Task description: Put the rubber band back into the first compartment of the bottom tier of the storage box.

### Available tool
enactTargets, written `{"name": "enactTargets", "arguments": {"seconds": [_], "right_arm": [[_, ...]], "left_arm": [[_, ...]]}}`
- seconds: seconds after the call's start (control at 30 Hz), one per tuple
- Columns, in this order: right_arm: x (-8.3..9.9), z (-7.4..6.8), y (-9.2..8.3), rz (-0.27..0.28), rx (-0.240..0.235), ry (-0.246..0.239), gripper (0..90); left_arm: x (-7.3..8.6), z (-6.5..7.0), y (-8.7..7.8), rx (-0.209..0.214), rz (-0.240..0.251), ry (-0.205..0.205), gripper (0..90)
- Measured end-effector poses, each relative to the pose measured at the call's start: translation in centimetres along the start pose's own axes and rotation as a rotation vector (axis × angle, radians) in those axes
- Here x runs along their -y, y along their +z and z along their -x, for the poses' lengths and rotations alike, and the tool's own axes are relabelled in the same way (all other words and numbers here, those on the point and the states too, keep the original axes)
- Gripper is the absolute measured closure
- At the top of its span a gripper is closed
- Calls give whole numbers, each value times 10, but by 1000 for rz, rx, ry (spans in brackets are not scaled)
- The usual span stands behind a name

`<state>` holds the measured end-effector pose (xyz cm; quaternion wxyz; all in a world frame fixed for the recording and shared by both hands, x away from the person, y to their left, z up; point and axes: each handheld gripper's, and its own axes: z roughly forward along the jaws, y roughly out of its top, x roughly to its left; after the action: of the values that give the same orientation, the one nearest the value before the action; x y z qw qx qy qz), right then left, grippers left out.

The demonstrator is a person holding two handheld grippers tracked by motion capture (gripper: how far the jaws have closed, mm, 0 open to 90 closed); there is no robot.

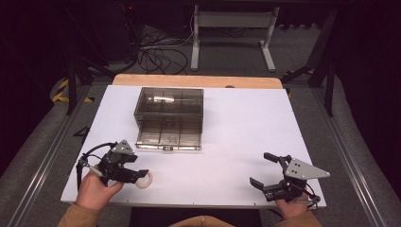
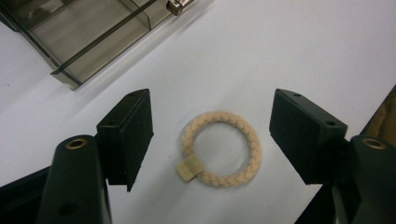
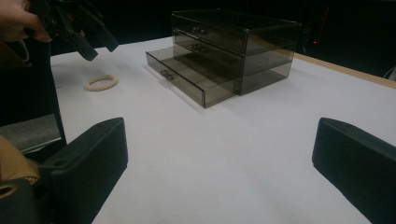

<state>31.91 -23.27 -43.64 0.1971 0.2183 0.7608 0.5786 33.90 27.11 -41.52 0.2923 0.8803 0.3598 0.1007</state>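
Note:
A cream braided ring (image 2: 252, 140) with a small tab lies flat on the white table (image 1: 236, 123). My left gripper (image 2: 212, 133) hangs open above it, one jaw to each side, touching nothing. The ring (image 1: 144, 181) peeks out under that gripper (image 1: 137, 176) near the table's front left. From the right gripper view, the ring (image 3: 100, 82) lies below the raised left gripper (image 3: 79, 32). My right gripper (image 1: 260, 169) is open and empty near the front right edge, its jaws (image 3: 219, 163) wide apart over bare table.
A smoky transparent drawer box (image 1: 169, 106) stands at the table's middle back, its bottom drawer (image 1: 168, 138) pulled out toward me, and it looks empty. The drawer's corner (image 2: 93, 32) is a short way beyond the ring. Dark floor and cables lie behind the table.

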Motion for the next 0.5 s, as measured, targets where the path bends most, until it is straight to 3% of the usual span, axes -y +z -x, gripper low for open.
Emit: {"name": "enactTargets", "arguments": {"seconds": [0.5], "right_arm": [[0,0,2,-5,-8,3,41]], "left_arm": [[0,0,13,-30,-90,33,417]]}}
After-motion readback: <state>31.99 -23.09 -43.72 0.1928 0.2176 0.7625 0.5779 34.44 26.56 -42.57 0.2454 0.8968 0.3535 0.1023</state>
